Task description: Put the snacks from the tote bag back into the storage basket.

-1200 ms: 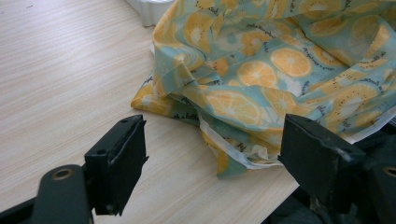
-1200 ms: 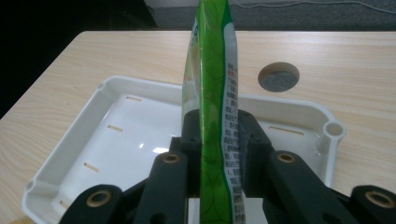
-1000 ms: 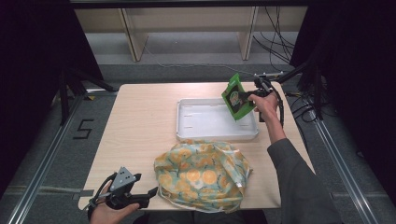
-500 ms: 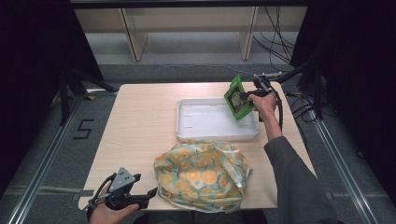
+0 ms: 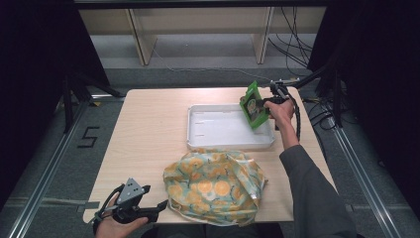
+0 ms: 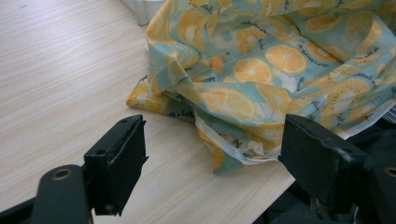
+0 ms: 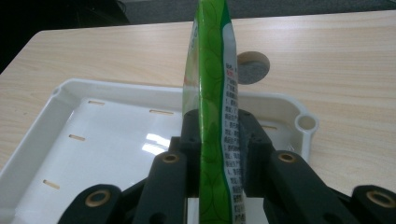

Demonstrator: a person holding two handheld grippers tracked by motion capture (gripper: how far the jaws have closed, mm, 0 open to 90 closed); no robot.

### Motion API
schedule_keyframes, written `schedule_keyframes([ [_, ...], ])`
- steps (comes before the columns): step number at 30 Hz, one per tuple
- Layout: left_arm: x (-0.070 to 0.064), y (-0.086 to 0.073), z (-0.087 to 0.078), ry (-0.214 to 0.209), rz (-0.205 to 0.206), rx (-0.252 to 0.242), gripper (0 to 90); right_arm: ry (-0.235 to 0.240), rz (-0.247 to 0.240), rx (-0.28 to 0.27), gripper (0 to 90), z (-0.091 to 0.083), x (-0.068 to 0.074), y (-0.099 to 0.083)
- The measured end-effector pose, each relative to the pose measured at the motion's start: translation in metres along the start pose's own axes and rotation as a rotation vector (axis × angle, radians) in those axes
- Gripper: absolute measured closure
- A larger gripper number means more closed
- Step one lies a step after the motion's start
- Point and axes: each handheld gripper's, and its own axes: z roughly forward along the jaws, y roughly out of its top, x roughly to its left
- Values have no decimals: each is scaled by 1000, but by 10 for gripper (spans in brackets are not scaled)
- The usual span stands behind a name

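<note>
A green snack packet (image 5: 254, 105) (image 7: 211, 93) hangs edge-on over the right end of the white tray (image 5: 198, 141) (image 7: 70, 91), with my right gripper (image 5: 268, 103) (image 7: 212, 135) shut on it. A cloth bag printed with orange slices (image 5: 214, 184) (image 6: 261, 70) lies crumpled on the table's near side. At the near left corner my left gripper (image 5: 161, 206) (image 6: 210, 158) stands open, its jaws on either side of the bag's lower corner without touching it.
The tray is empty inside and sits at the table's (image 5: 148, 129) middle right. A round grey cap (image 7: 252, 66) is set into the tabletop beyond the tray. Cables (image 5: 317, 109) trail off the right edge. Wooden shelving stands behind.
The right gripper has carried the green packet slightly up and left over the tray's right end. The left gripper has stayed where it was.
</note>
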Motion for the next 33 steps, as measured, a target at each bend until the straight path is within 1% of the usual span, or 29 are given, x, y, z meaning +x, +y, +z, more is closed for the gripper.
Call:
schedule_keyframes([
  [1,0,0,0,0,0,0,218,0,0,0,759,0,0,0],
  [2,0,0,0,-1,4,1,218,30,8,-23,758,2,-2,-1],
  [3,0,0,0,-1,4,1,218,30,8,-23,758,2,-2,-1],
  [4,0,0,0,-2,6,3,218,25,26,-8,758,2,0,-1],
  [5,0,0,0,-2,7,4,218,18,3,-18,757,2,-1,-2],
  [7,-3,0,2,7,-21,-17,218,20,30,-7,756,1,1,-1],
  [8,0,0,0,6,14,17,218,19,39,-2,755,1,1,-1],
  [9,0,0,0,6,14,17,218,19,39,-2,755,1,1,-1],
  [10,0,0,0,1,13,14,218,14,57,4,754,1,1,-2],
  [12,0,0,0,-1,13,11,218,7,52,1,754,2,1,-2],
  [13,-2,0,1,6,-3,2,218,8,18,-18,752,4,-2,-2],
  [14,-1,0,1,2,7,14,217,31,47,-35,745,6,-1,-3],
  [15,-1,0,1,2,14,9,218,19,30,-12,743,5,-2,-3],
  [16,-1,-1,2,2,16,4,218,8,6,-17,740,6,-4,-4],
  [17,-1,-1,2,2,16,3,218,-6,15,-15,739,6,-4,-4],
  [18,-1,0,2,1,16,6,218,24,37,-14,736,6,-4,-5],
  [19,-1,0,1,3,10,8,218,32,19,-18,735,6,-6,-5],
  [20,-1,0,2,2,13,4,218,14,4,-52,732,9,-7,-8],
  [21,-1,0,2,2,13,4,217,14,4,-52,732,9,-7,-8],
  [22,-1,0,1,2,15,5,218,-9,18,-6,720,6,-7,-6],
  [23,-1,0,1,3,12,9,217,1,27,-10,717,6,-7,-7],
  [24,-1,0,1,3,9,9,218,14,21,-40,712,8,-9,-8],
  [27,-1,0,1,3,13,10,218,8,37,-32,708,7,-9,-9],
  [28,-1,0,1,4,12,10,218,2,33,-7,708,5,-10,-7],
  [29,-1,0,1,4,10,8,218,-14,10,0,708,3,-11,-8],
  [30,-1,0,1,2,14,11,218,-12,-9,-3,706,4,-14,-8],
  [31,-1,0,1,5,9,7,218,-44,-2,12,704,3,-13,-8],
  [32,-3,0,3,2,-22,-21,218,-46,14,15,704,3,-13,-8],
  [33,-3,0,3,2,-22,-21,217,-46,14,15,704,3,-13,-8],
])
